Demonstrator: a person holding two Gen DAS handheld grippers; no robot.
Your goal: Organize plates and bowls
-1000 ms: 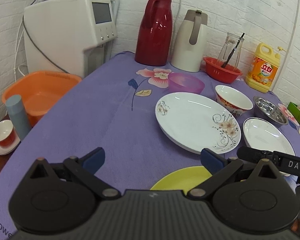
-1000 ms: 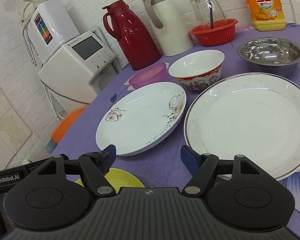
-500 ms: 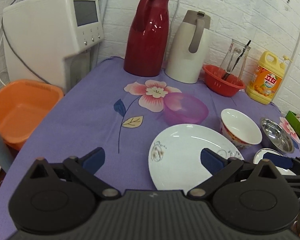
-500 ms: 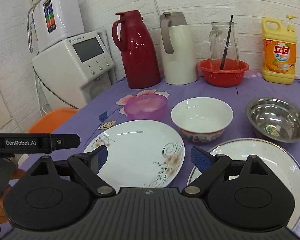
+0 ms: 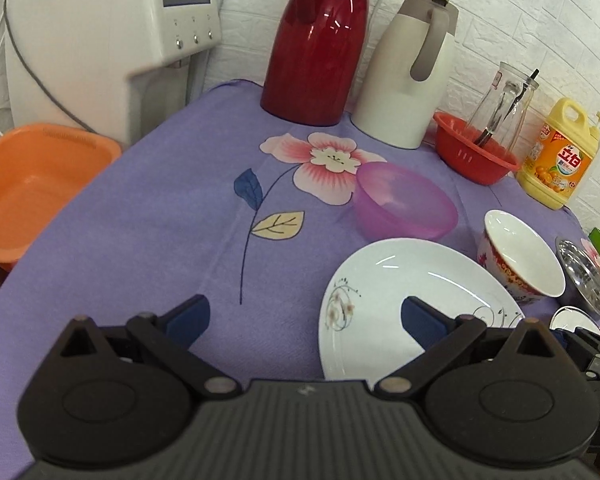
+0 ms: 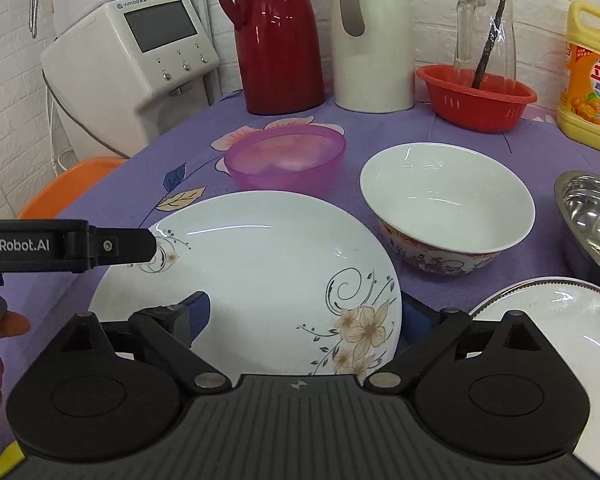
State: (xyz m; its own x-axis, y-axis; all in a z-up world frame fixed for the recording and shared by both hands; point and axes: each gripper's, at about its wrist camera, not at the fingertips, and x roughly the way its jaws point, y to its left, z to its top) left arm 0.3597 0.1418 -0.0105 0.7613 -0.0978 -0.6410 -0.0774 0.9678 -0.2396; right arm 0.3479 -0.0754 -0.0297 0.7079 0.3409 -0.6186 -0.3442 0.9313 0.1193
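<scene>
A white floral plate [image 5: 384, 292] [image 6: 260, 272] lies on the purple cloth. Behind it stand a purple plastic bowl [image 5: 404, 204] [image 6: 286, 156] and a white bowl with a red pattern [image 5: 520, 252] [image 6: 448, 196]. Right of those are a steel bowl [image 5: 588, 280] [image 6: 592, 212] and a rimmed white plate [image 6: 560, 320]. My left gripper [image 5: 304, 316] is open and holds nothing, its right finger over the floral plate's left part. My right gripper [image 6: 306, 314] is open over that plate's near edge. A sliver of a yellow plate [image 6: 12, 452] shows at the lower left.
Along the back wall stand a red thermos [image 5: 316, 40], a white thermos [image 5: 408, 72], a red basket [image 6: 476, 96] with a glass jug, and a yellow detergent bottle [image 6: 592, 76]. A white water machine [image 5: 112, 40] and an orange basin [image 5: 32, 184] are off the left edge.
Both grippers have moved forward and lower towards the floral plate. The yellow plate has dropped out of the left wrist view. Both grippers stay open.
</scene>
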